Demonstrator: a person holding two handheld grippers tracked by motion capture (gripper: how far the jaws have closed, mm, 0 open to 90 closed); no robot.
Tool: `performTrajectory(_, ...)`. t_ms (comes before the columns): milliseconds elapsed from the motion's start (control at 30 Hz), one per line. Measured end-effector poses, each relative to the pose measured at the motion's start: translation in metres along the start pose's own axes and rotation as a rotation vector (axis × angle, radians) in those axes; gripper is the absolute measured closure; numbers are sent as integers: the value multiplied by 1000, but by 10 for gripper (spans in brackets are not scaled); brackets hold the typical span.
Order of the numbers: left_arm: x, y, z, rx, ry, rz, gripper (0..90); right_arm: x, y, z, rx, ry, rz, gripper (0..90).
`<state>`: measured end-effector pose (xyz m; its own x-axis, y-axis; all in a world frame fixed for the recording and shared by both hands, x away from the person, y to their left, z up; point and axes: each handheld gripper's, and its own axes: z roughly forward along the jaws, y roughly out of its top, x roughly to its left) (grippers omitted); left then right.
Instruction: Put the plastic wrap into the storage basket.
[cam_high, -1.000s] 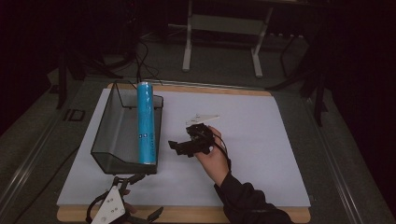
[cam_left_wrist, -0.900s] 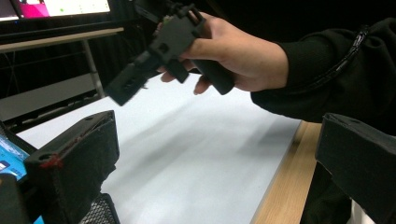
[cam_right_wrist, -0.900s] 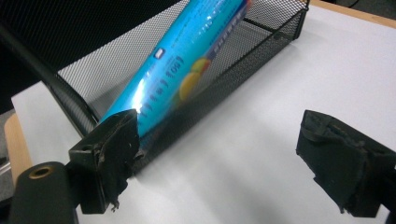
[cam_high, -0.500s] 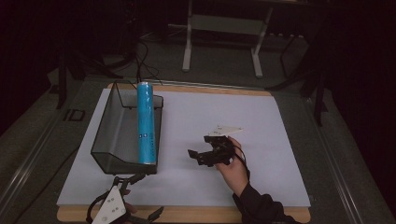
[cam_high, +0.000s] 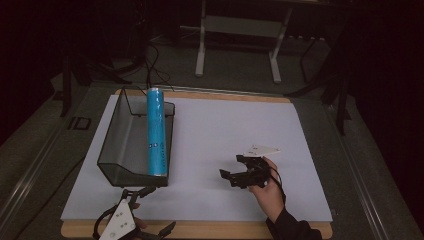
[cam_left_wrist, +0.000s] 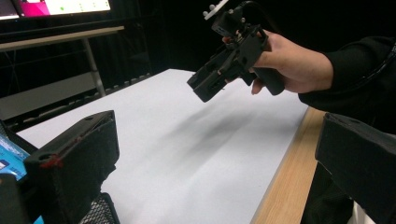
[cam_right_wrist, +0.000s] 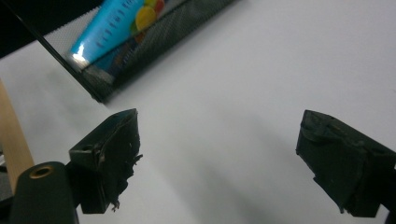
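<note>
- Surroundings: a dark room; the table (cam_high: 320, 227) is covered by a white sheet (cam_high: 225, 130), with a metal stand on the floor behind it.
- Far left: the black mesh basket (cam_high: 117, 150) stands on the sheet. The blue tube (cam_high: 155, 132) lies in it lengthwise along its right wall. I judge the placing step complete.
- Near left edge: my left gripper (cam_high: 131, 196) rests low just in front of the basket, jaws spread wide with nothing between them.
- Right of centre: my right gripper (cam_high: 235, 170) hangs over bare sheet, well apart from the basket, jaws wide and empty.
- Remaining: no other loose item shows on the sheet, so I judge the work at or near its end.
</note>
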<state>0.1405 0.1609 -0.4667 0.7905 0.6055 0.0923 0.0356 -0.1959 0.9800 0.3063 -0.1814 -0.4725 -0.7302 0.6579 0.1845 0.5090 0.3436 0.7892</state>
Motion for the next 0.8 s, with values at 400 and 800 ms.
performTrajectory(400,0,0,0,1,-1,0,5,-4,-13,-29,-22,-25,0,132)
performTrajectory(800,0,0,0,3,-7,0,5,-12,-24,-55,-38,-94,-4,130)
